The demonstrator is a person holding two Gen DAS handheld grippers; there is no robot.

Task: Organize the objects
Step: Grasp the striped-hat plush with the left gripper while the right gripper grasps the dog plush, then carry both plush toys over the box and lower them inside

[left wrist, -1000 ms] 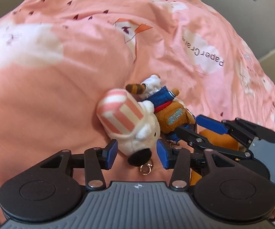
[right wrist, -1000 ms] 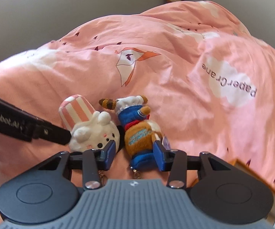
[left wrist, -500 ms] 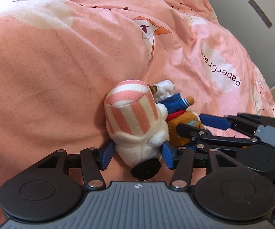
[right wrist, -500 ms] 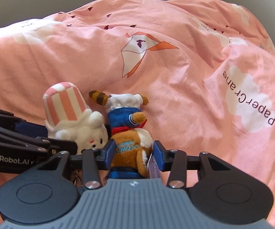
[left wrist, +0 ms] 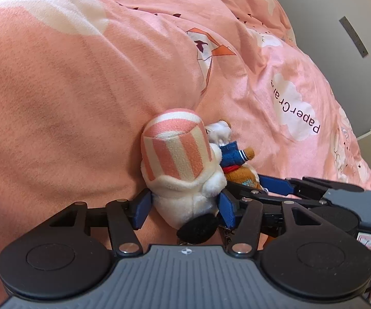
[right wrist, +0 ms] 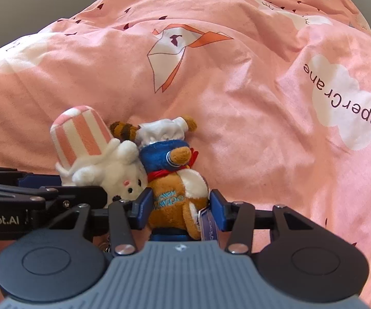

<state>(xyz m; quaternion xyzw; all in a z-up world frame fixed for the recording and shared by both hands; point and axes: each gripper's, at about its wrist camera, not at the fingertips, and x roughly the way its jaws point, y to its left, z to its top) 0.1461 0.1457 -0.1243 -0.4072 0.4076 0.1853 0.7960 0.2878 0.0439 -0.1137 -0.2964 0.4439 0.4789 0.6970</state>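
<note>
on the pink duvet [right wrist: 249, 108], the white plush with a striped hat [left wrist: 180, 164] is bracketed by the left gripper [left wrist: 184, 207], fingers part open, just widened. touching its right, the brown plush in blue [right wrist: 177, 193] sits between the right gripper [right wrist: 179, 209] fingers, part open, just widened.

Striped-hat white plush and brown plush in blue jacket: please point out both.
Striped-hat white plush [left wrist: 177, 152], left wrist view, on its striped hat.
Brown plush in blue jacket [right wrist: 177, 195], right wrist view, on its belly.
</note>
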